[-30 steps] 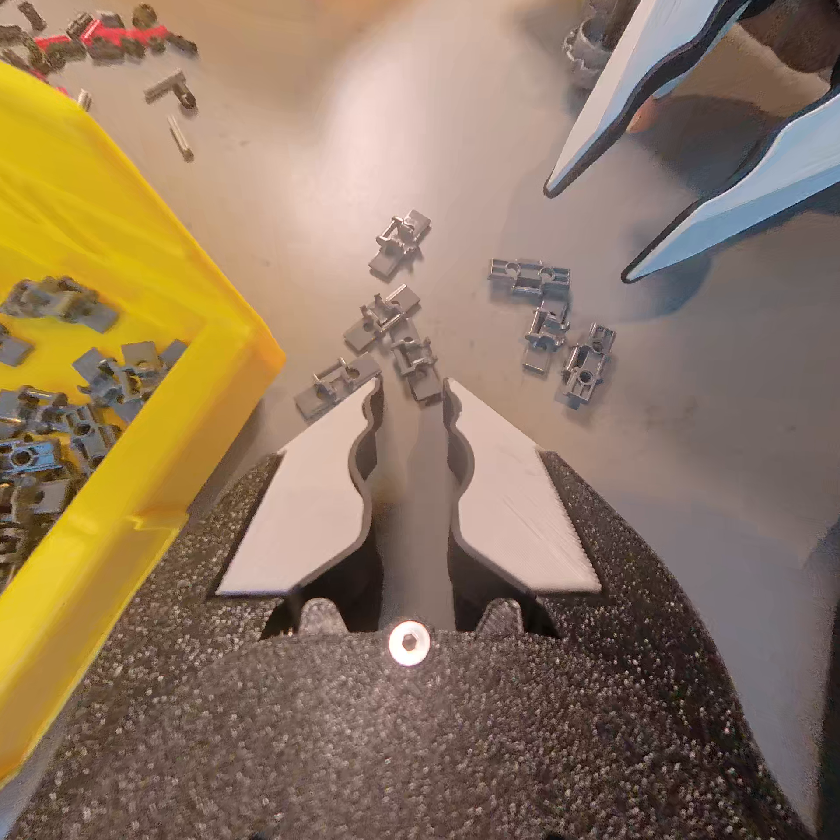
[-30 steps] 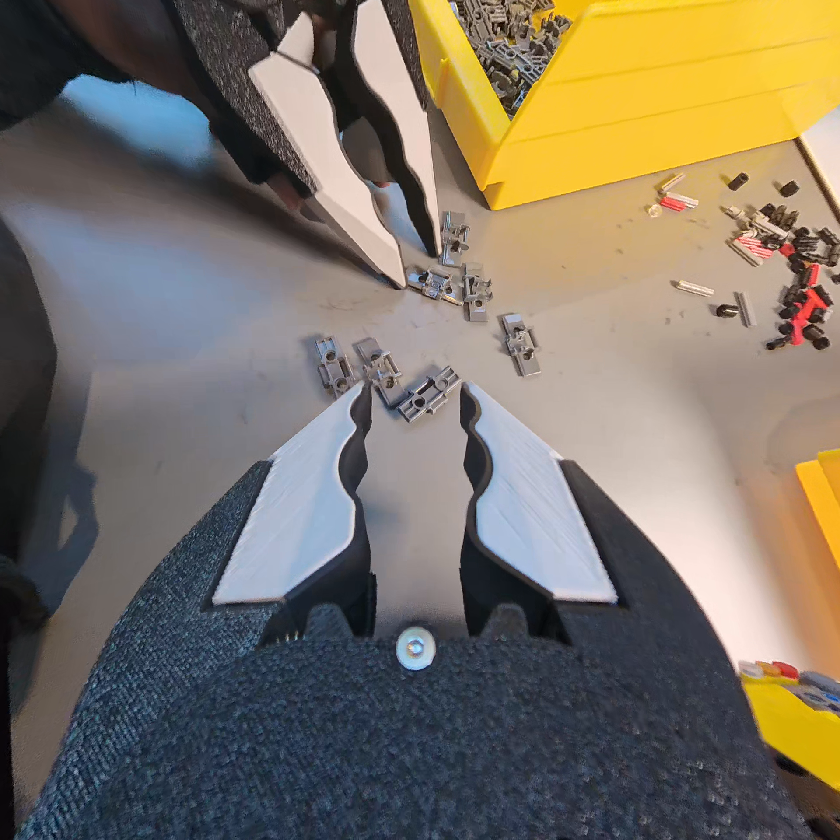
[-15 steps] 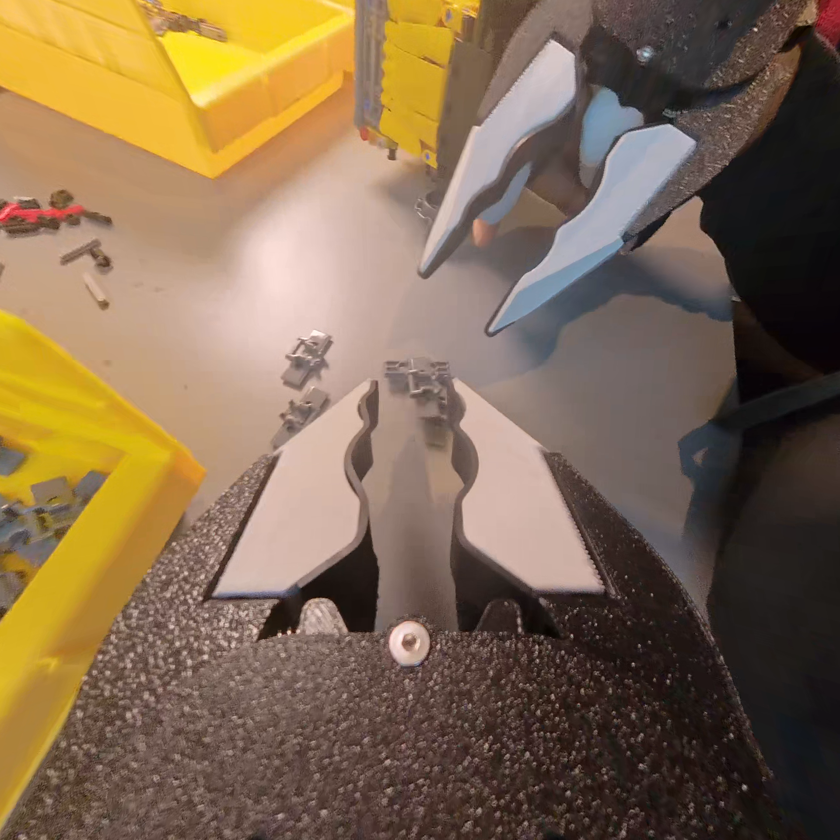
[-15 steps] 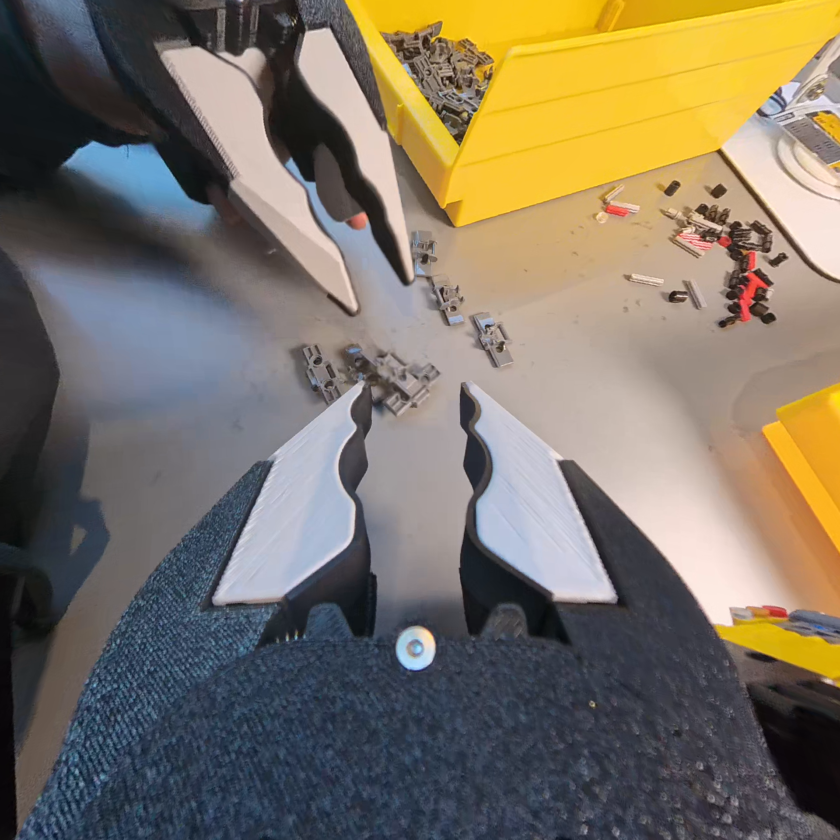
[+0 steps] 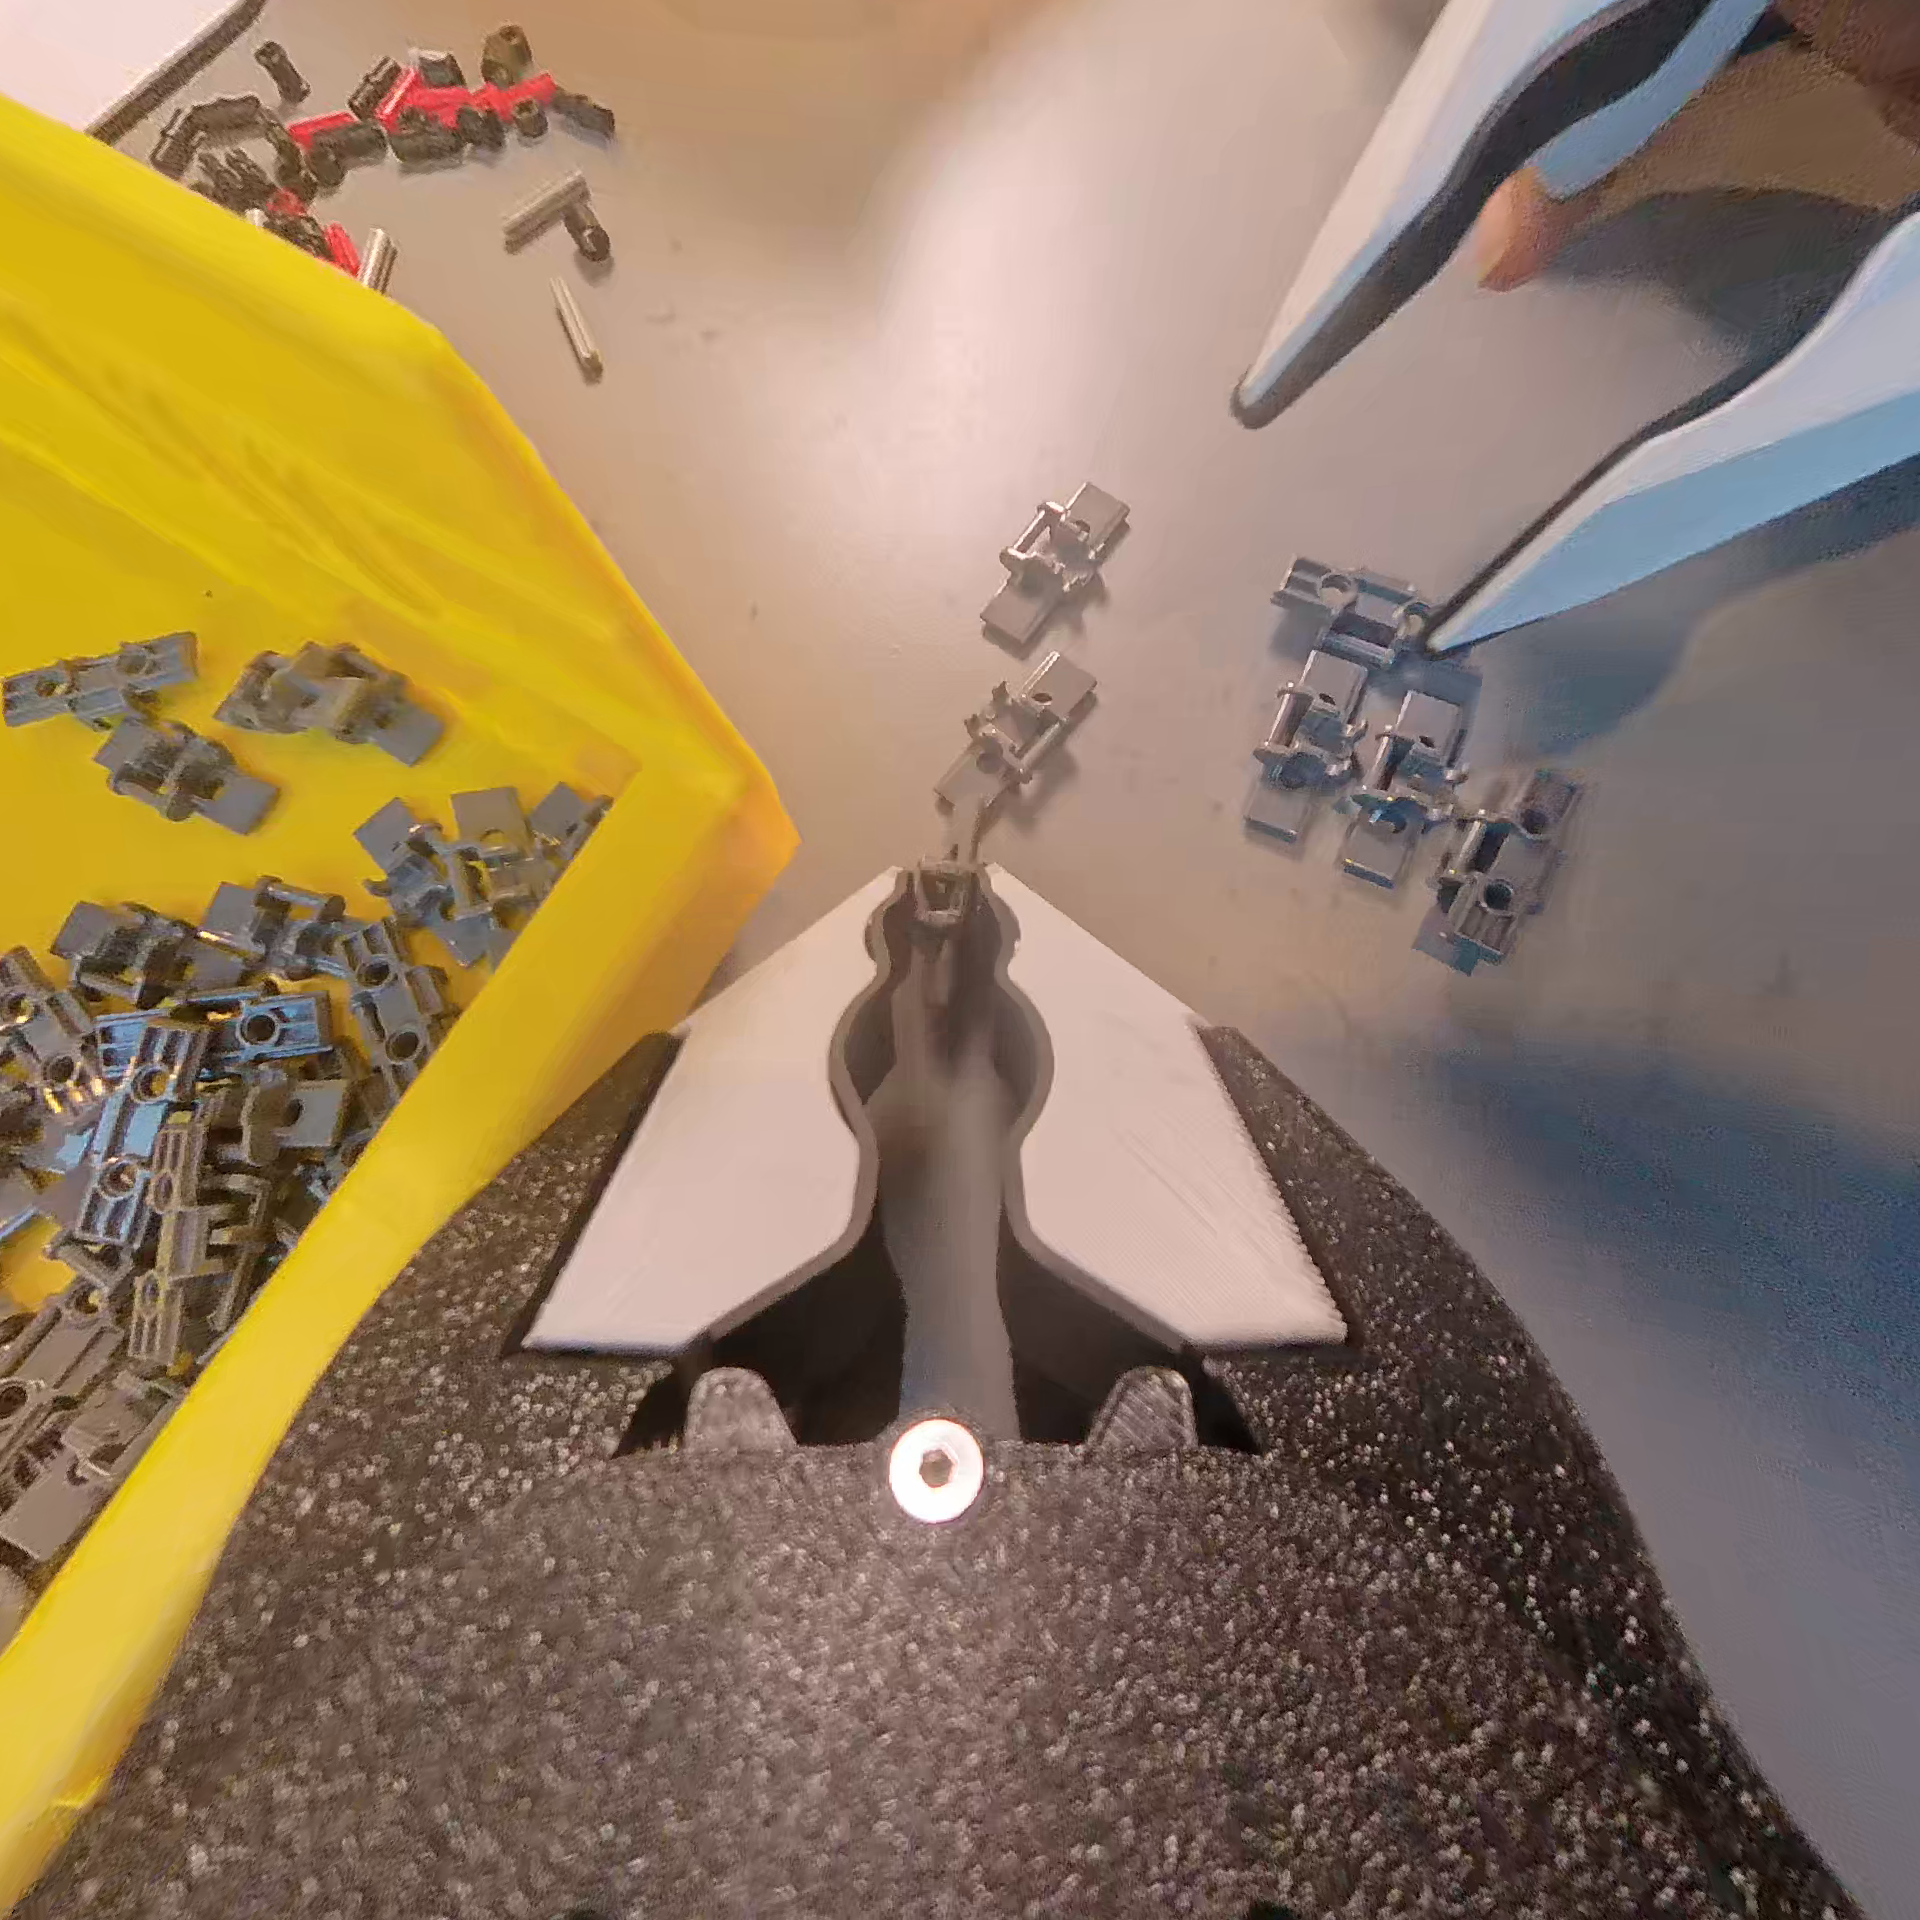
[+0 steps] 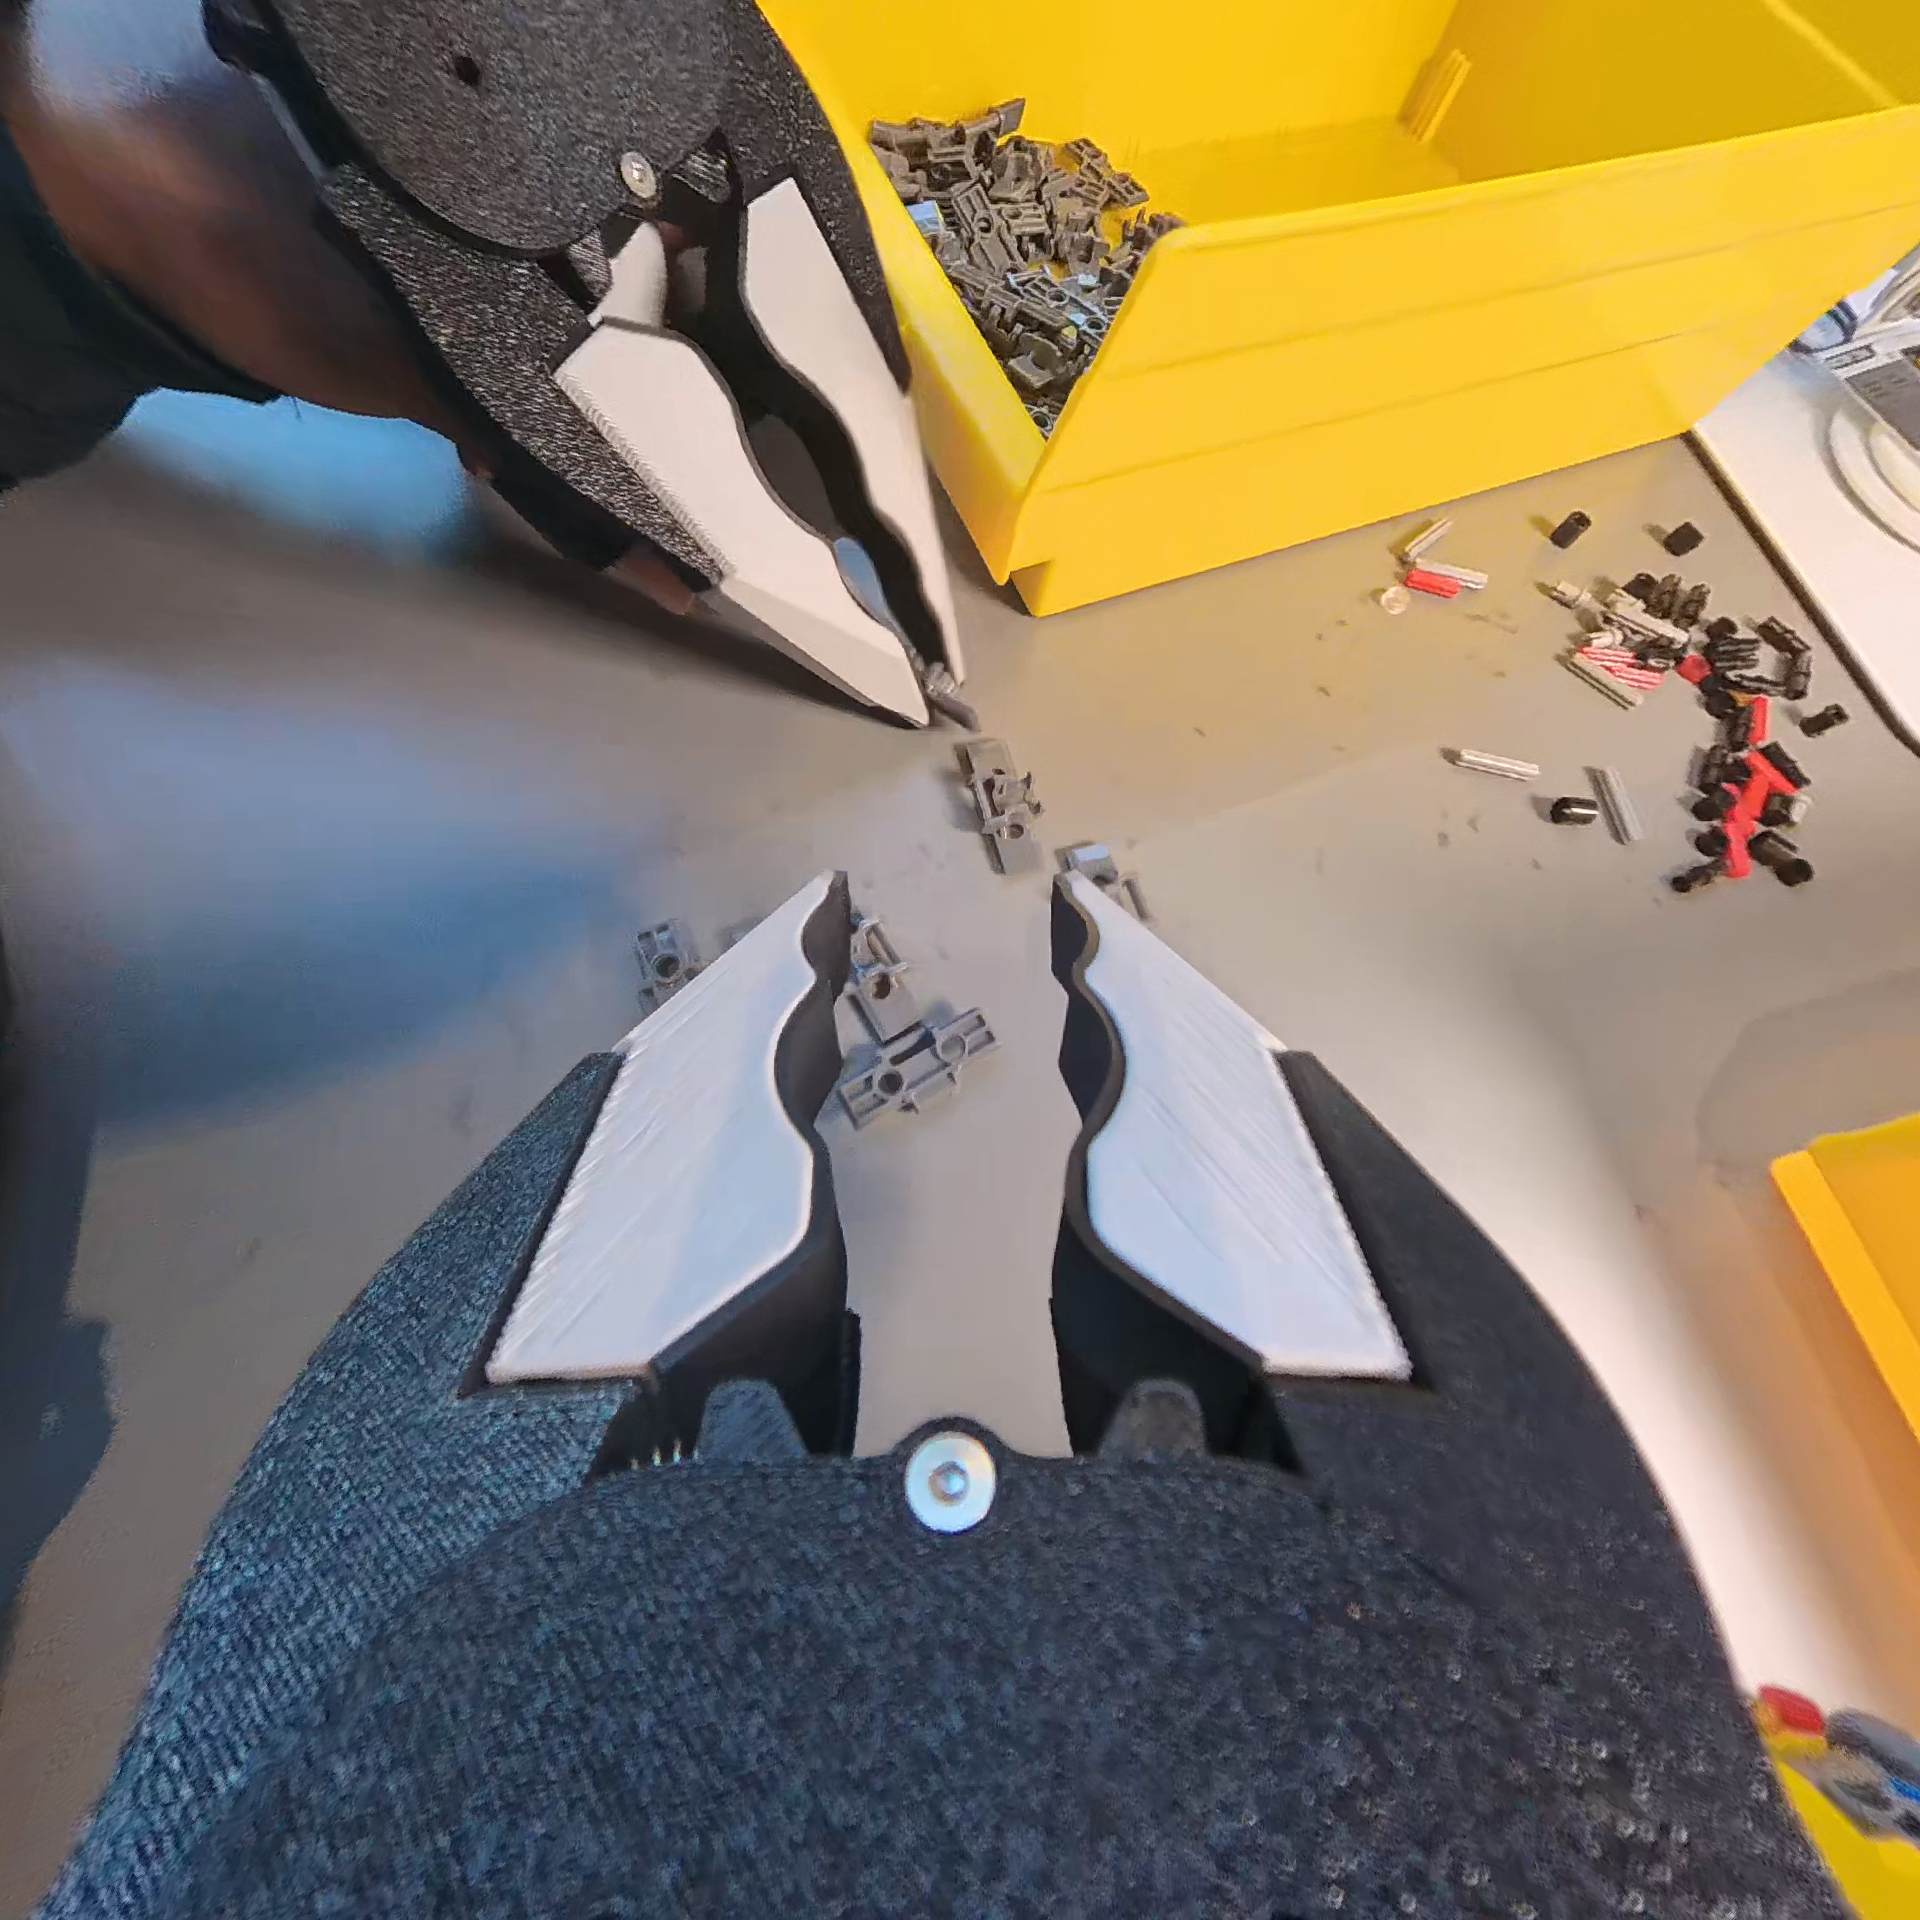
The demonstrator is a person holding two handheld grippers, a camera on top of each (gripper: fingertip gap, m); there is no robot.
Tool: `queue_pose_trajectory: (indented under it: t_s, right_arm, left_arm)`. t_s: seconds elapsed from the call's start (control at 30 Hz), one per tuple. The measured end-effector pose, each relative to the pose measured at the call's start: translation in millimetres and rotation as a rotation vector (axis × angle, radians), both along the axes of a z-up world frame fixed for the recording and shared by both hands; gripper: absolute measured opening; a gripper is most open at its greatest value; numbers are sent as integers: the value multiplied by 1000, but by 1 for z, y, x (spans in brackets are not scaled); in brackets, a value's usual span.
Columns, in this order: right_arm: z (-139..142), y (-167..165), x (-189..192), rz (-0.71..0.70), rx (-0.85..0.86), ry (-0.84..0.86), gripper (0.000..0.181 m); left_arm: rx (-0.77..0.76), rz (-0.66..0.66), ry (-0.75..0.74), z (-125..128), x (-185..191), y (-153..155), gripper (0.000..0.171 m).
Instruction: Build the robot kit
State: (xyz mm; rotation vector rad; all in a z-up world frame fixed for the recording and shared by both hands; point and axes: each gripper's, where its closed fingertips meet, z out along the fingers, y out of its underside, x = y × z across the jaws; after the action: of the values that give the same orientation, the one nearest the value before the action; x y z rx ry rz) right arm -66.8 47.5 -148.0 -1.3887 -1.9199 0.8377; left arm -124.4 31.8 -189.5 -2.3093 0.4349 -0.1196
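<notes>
My left gripper (image 5: 940, 899) is shut on a small grey link piece (image 5: 940, 909), held at the fingertips just above the grey table. It also shows in the right wrist view (image 6: 935, 691), beside the yellow bin (image 6: 1351, 416). Two loose grey links (image 5: 1055, 561) (image 5: 1023, 727) lie just ahead of it. My right gripper (image 6: 951, 894) is open and low over a cluster of grey links (image 6: 920, 1065), which lie between its fingers. In the left wrist view the right gripper (image 5: 1340, 525) has one fingertip (image 5: 1455, 634) touching a link (image 5: 1340, 603) of that cluster.
The yellow bin (image 5: 312, 499) at the left holds several grey links (image 5: 208, 1039). Black and red pins (image 6: 1745, 727) and grey rods (image 6: 1496, 764) lie scattered on the table. A second yellow bin (image 6: 1860, 1247) is at the right edge, and a white surface (image 6: 1829, 499) is beyond. Spacing between my two grippers at the tips: around 8 cm.
My left gripper has shut on one grey link and moved back beside the yellow bin. My right gripper has stayed open and come down around the link cluster.
</notes>
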Motion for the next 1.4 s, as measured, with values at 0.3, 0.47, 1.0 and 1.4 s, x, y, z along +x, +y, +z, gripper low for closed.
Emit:
queue_pose_trajectory:
  t_s: [0.3, 0.47, 1.0, 1.4]
  right_arm:
    - [-16, 6, -20, 37, 57, -85, 39]
    - [-23, 10, -35, 49, 43, -112, 38]
    - [-21, 11, 20, 36, 101, -330, 6]
    - [-41, 6, -19, -3, 8, -320, 17]
  left_arm:
    - [91, -235, -311, 34, 64, -27, 29]
    - [128, -172, -337, 40, 47, -33, 31]
    - [139, -98, -287, 35, 29, -40, 35]
    - [99, -115, -254, 25, 33, -48, 36]
